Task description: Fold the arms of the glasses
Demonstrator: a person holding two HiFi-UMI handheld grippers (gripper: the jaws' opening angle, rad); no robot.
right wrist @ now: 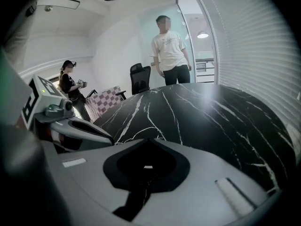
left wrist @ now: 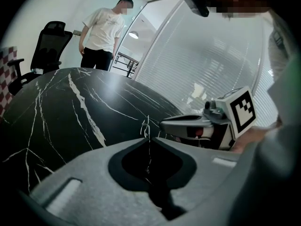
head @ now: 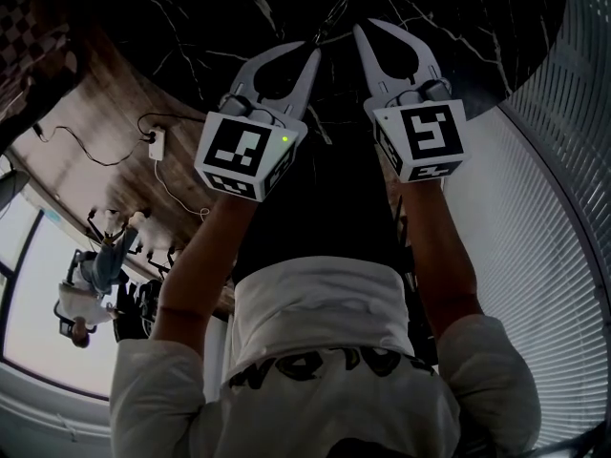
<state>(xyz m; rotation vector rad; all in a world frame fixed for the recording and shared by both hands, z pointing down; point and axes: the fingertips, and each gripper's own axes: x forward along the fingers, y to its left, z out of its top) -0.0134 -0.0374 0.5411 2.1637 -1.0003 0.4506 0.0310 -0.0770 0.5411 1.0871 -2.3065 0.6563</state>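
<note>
Head view: over a black marble table (head: pixel 191 27), the person holds both tools up with their tips nearly meeting at 12 o'clock. The left gripper (head: pixel 313 52) and right gripper (head: pixel 361 29) both have their jaws together. A thin dark wire shape, seemingly the glasses (head: pixel 329 17), sits between the tips, too fine to read. Left gripper view: the jaws are pressed together on a thin wire piece of the glasses (left wrist: pixel 146 125). It pokes up past the tips at 12 o'clock and runs back through the gap behind them. The other tool's tip lies just beside it at 3 o'clock. Right gripper view: the jaws are closed with nothing visible between the tips. The table (right wrist: pixel 211 117) stretches ahead and the left gripper (right wrist: pixel 107 136) sits at 9 o'clock. The folding seems to be under way, with the left tool pinching the frame. The next move probably calls for the right tip to nudge a free arm inward while the left holds steady. Whether either arm is already folded cannot be seen.
</note>
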